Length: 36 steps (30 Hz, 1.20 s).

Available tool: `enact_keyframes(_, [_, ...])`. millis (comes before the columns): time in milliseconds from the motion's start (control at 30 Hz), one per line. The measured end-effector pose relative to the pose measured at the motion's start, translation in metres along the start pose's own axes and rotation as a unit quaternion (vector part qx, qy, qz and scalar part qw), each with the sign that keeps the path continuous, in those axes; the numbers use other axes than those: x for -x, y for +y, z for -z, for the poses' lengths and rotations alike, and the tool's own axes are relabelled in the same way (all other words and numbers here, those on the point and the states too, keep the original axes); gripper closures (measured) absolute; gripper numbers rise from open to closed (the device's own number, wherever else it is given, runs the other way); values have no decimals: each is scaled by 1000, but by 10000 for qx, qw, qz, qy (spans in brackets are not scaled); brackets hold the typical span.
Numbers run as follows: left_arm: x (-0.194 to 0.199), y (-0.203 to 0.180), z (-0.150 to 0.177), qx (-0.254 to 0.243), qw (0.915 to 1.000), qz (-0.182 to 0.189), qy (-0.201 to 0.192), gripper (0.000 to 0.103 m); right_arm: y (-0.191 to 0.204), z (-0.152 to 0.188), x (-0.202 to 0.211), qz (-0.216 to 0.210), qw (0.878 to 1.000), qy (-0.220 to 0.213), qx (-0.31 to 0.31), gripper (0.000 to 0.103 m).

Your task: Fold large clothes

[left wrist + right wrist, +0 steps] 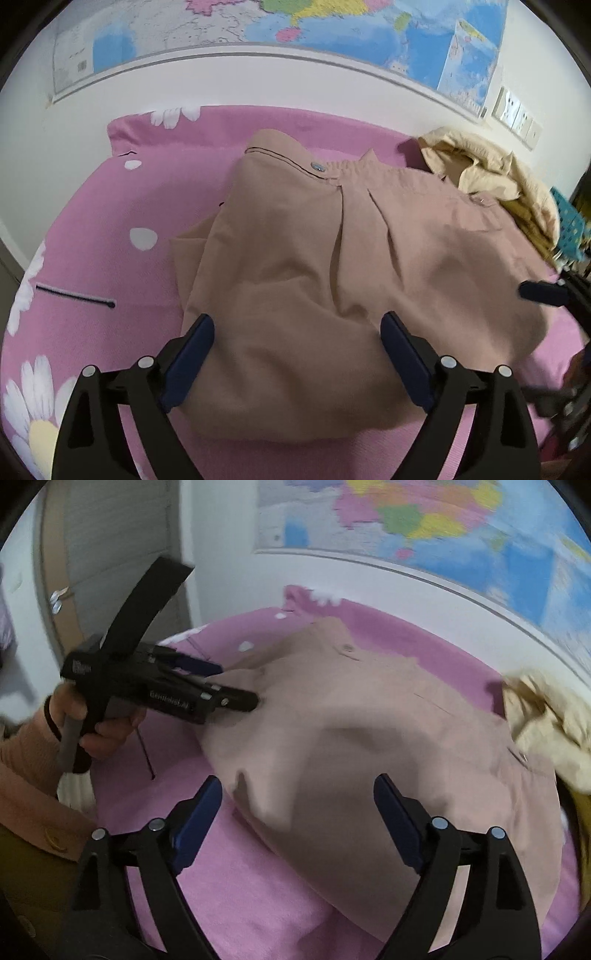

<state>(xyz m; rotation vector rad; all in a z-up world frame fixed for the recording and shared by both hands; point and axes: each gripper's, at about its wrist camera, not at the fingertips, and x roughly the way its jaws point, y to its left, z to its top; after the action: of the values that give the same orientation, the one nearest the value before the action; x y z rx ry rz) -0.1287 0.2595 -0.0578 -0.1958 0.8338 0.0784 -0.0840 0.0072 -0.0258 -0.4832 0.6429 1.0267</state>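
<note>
Trousers (332, 277), tan and already partly folded, fill the centre of both frames on the pink flowered bed (92, 221), waistband toward the wall map (258, 33). They look soft, limp and light, so I'd take them at a doubled edge or the waistband. A cream garment (498, 173) is heaped at upper right. Left gripper (297, 354) and right gripper (297, 812) hover with jaws spread, gripping nothing.
</note>
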Motion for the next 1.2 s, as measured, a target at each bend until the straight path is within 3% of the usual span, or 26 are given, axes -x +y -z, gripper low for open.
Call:
enact_keyframes(267, [38, 19, 21, 521, 9961, 698, -111, 15, 26, -1, -47, 576, 9913, 538, 1056, 23])
enact_keyframes(367, [45, 25, 34, 683, 9928, 985, -37, 15, 27, 5, -56, 761, 9876, 621, 1223, 35])
enact_keyframes(500, [37, 25, 50, 832, 9851, 1479, 268, 15, 19, 1, -51, 572, 9926, 494, 947, 61])
enact_keyframes(600, [29, 18, 54, 896, 9811, 1676, 352, 14, 9, -9, -40, 458, 9965, 315, 619, 71])
enact_keyframes(633, [27, 13, 52, 858, 9798, 1782, 297, 14, 5, -12, -36, 408, 9976, 263, 488, 72])
enact_keyframes(700, [20, 10, 46, 1035, 9690, 2224, 284, 13, -1, -16, -32, 348, 9987, 188, 315, 72])
enact_keyframes(767, [7, 10, 37, 1387, 9533, 2668, 291, 13, -3, -16, -30, 250, 9994, 177, 166, 72])
enact_keyframes(967, [-10, 27, 17, 2231, 9264, 3033, 44, 12, -2, -13, -32, 166, 9997, 175, 36, 72])
enact_keyframes(1067, [-16, 31, 4, 2452, 9200, 3058, 56, 12, -5, -12, -31, 38, 9998, 132, -135, 70])
enact_keyframes(1200, [-25, 24, -12, 2374, 9242, 2985, 178, 8, -11, -10, -27, -146, 9989, 83, -428, 69])
